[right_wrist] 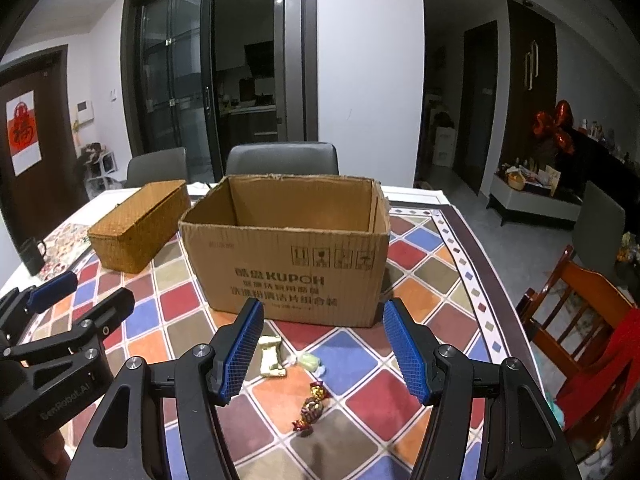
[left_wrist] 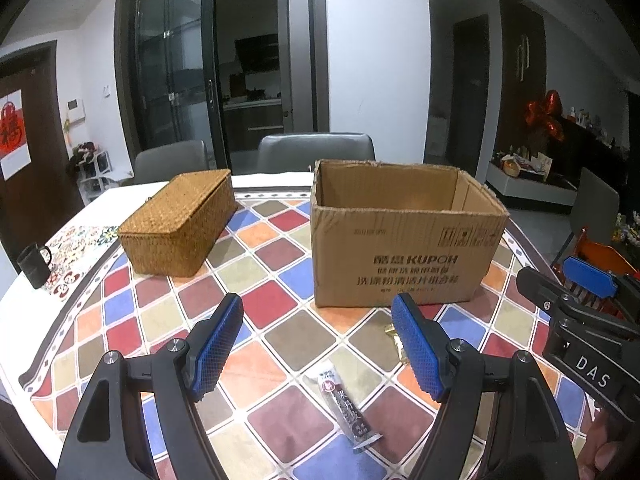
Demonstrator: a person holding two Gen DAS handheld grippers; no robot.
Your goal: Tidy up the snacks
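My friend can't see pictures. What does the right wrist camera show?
An open right hand-held gripper hovers over small wrapped snacks on a colorful checkered tablecloth: a cream wrapper, a pale green candy and a red-gold candy. Behind stand an open cardboard box and a woven basket.

2 low views facing cardboard box [left_wrist: 404, 240]

Both grippers are black plastic with silver screws, their fingers [left_wrist: 218, 346] faced with blue textured pads.
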